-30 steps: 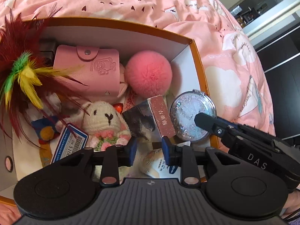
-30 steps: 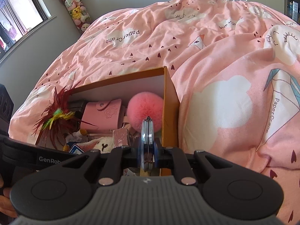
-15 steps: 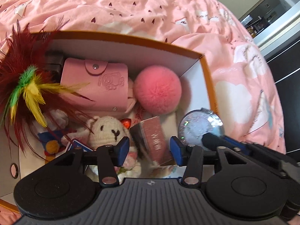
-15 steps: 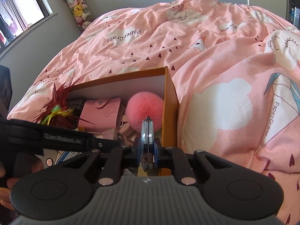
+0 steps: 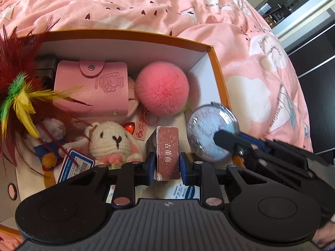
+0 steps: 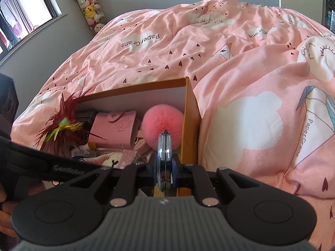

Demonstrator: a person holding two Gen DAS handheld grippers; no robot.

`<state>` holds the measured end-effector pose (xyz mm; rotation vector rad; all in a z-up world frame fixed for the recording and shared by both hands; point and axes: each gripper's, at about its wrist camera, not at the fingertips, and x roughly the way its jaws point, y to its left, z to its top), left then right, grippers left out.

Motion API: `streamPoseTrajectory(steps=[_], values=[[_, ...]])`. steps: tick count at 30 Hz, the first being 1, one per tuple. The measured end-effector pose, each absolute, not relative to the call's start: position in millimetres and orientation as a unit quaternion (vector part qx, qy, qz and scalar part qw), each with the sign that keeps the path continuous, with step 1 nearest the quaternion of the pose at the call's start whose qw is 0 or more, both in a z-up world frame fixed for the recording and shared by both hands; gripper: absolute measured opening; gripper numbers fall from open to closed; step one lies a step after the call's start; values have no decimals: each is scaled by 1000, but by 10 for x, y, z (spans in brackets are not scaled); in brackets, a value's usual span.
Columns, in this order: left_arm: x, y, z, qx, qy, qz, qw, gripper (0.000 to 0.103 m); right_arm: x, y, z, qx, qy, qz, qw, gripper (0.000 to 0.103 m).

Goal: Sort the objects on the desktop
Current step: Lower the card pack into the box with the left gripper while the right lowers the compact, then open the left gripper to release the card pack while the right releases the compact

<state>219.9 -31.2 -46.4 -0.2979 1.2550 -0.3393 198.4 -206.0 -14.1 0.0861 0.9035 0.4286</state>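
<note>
An orange cardboard box (image 5: 217, 73) with white inside walls sits on a pink duvet and holds several trinkets. A small reddish-brown carton (image 5: 167, 146) with printed characters stands between the blue pads of my left gripper (image 5: 166, 165). The jaws are closing and the pads touch its two sides. My right gripper (image 6: 165, 167) is shut on a round glittery compact (image 6: 164, 146), seen edge-on over the box's right wall (image 6: 190, 113). In the left wrist view the compact (image 5: 209, 133) hangs over the box's right corner.
Inside the box lie a pink pompom (image 5: 162, 87), a pink snap wallet (image 5: 92, 87), a crocheted bunny (image 5: 108, 140) and a red feather toy (image 5: 16, 87). The pink duvet (image 6: 230, 62) surrounds the box. A person's hand (image 6: 4, 209) shows at the lower left.
My left gripper opened wide, moved onto the reddish-brown carton and closed around it; the carton now stands upright between the pads. The right gripper kept the compact in place.
</note>
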Motion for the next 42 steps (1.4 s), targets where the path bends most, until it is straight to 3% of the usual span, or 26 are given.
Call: streamPoseTrajectory(steps=[10, 19, 29, 42], values=[[2147, -353, -482, -105, 605, -162, 773, 26, 2207, -1808, -294, 0, 447, 236, 863, 14], [2161, -254, -563, -150, 576, -167, 786, 28, 2332, -1689, -277, -56, 457, 238, 856, 14], [1998, 61, -309, -200, 521, -164, 813, 30, 2347, -1560, -289, -109, 481, 239, 836, 15], [1696, 352, -316, -216, 516, -128, 819, 31, 2310, -1541, -201, -129, 488, 234, 831, 15]])
